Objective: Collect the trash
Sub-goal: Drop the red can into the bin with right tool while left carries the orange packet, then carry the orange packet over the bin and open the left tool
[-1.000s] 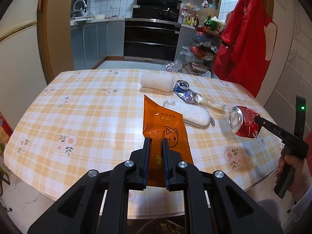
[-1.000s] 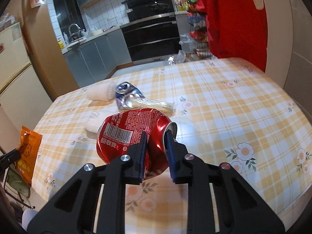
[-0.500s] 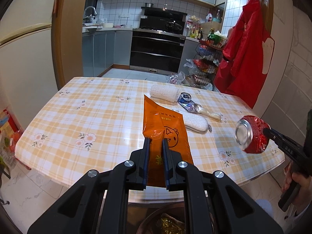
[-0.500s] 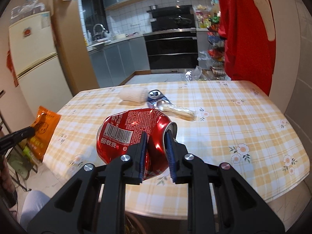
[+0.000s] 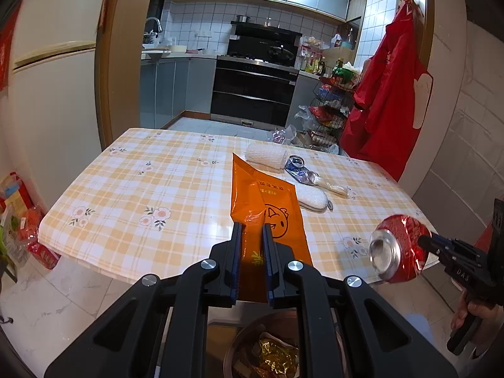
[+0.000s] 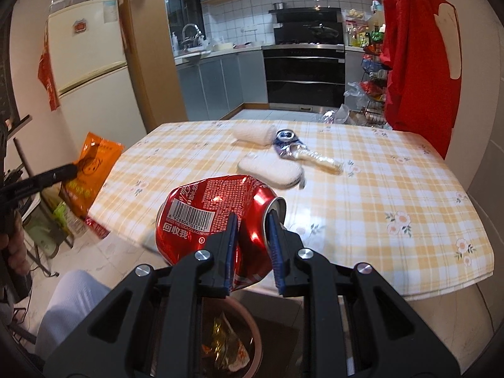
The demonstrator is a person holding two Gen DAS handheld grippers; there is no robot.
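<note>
— Nearest the right camera? 
— Right gripper point(image 6: 251, 220), clamped on a dented red can point(image 6: 214, 217), held off the near edge of the table point(image 6: 409, 220). Lay sideways, long axis left to right, top rim pointing right, barcode facing the lens.

— And the left? 
— Left gripper point(image 5: 251, 233), pinched shut on an orange snack bag point(image 5: 267, 208). Ran lengthwise away from the camera, far corner up; lower end hidden between the fingers.

— Below them? 
— A round bin point(image 5: 242, 340), cut off by the gripper bodies. Held gold foil wrappers point(image 5: 277, 352); the rest hard to make out.

— Farther out on the table? 
— A white pad point(image 6: 271, 170), then a crushed blue can point(image 6: 286, 141) touching a clear wrapper point(image 6: 318, 157) and a white roll point(image 6: 252, 134).
</note>
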